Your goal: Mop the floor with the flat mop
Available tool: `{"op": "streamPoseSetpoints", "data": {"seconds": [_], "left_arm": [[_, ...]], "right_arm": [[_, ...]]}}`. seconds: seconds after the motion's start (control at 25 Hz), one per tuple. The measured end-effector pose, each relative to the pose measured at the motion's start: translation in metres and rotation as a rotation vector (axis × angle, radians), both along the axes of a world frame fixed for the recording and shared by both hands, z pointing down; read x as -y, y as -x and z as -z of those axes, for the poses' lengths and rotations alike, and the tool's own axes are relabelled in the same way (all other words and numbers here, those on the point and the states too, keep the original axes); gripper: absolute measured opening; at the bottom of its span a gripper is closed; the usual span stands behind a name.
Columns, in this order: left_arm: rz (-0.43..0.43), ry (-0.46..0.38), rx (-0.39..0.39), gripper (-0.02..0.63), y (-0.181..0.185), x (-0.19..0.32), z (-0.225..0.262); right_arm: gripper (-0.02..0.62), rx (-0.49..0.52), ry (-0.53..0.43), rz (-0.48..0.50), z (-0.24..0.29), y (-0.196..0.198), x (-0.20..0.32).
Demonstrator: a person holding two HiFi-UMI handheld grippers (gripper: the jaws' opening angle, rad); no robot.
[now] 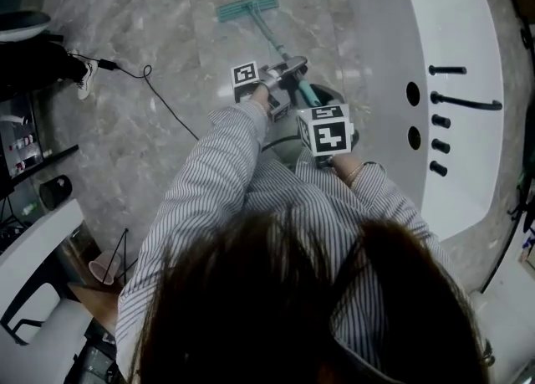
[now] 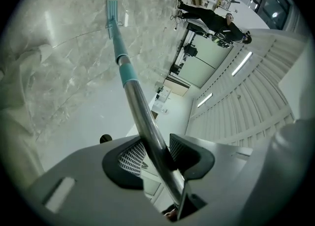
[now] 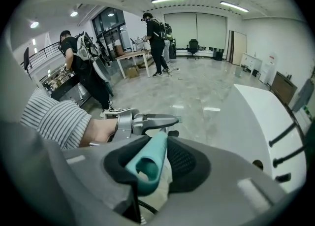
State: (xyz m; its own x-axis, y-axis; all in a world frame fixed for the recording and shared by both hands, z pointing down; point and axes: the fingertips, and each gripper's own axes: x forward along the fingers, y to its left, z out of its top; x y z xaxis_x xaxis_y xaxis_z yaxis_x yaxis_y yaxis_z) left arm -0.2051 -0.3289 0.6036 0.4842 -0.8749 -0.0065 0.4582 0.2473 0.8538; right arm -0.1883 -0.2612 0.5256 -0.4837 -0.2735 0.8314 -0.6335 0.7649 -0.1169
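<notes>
The flat mop has a teal head flat on the grey marble floor ahead of me. Its pole slants back toward my body. My left gripper is shut on the metal part of the pole, which runs up between its pads to the teal sleeve and the mop head. Behind it, my right gripper is shut on the teal handle end, whose open tip faces its camera. The left gripper shows just ahead of the right gripper in the right gripper view.
A large white curved counter with black pegs and holes stands close on the right. A black cable trails over the floor at left. White furniture and a pink cup sit at lower left. Two people stand far off by tables.
</notes>
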Motion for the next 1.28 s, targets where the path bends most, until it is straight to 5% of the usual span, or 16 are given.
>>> {"op": "streamPoseSetpoints", "data": {"seconds": [0.4,0.96,1.28], "left_arm": [[0.071,-0.001,0.001,0.163,0.099,0.121,0.009],[0.012,0.014,0.018,0.167,0.190,0.140,0.006],[-0.053,0.019,0.029,0.166,0.198,0.131,0.000]], "right_arm": [[0.114,0.001,0.003,0.052,0.010,0.095,0.123],[0.114,0.011,-0.006,-0.067,0.010,0.191,0.141],[0.114,-0.003,0.006,-0.120,0.007,0.203,0.131]]}}
